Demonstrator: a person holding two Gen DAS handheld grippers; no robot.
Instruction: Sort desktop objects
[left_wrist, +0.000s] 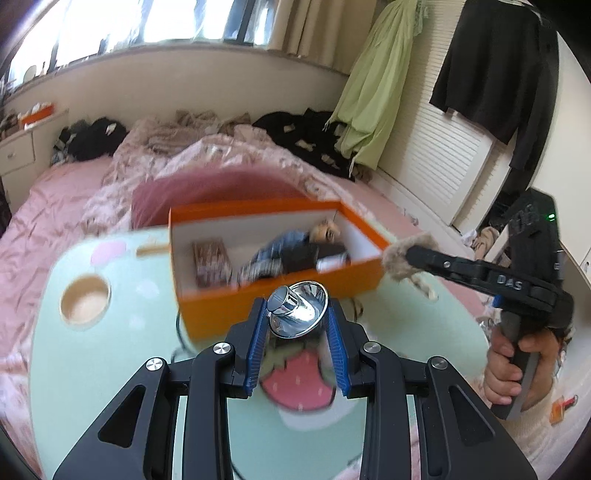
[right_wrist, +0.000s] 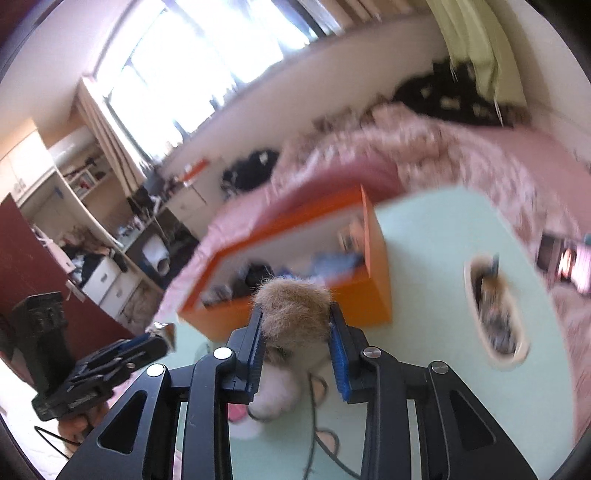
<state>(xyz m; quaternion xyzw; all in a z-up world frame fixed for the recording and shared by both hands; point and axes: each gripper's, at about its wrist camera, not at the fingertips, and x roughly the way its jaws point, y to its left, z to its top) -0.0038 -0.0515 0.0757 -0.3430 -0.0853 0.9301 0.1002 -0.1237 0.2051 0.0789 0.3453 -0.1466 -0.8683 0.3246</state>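
Left gripper (left_wrist: 297, 325) clamps a shiny chrome funnel-like piece (left_wrist: 298, 308) just short of the orange box (left_wrist: 280, 295), probably bound inside; right gripper (right_wrist: 297, 328) pinches a tan fur ball (right_wrist: 295, 308), raised near the box.

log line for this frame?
left gripper: shut on chrome funnel | right gripper: shut on furry toy | orange box: ahead, open

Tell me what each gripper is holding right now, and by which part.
Left gripper clamps a shiny metal cup-shaped piece by its flared rim. Right gripper pinches a tan furry toy across its fluffy body.
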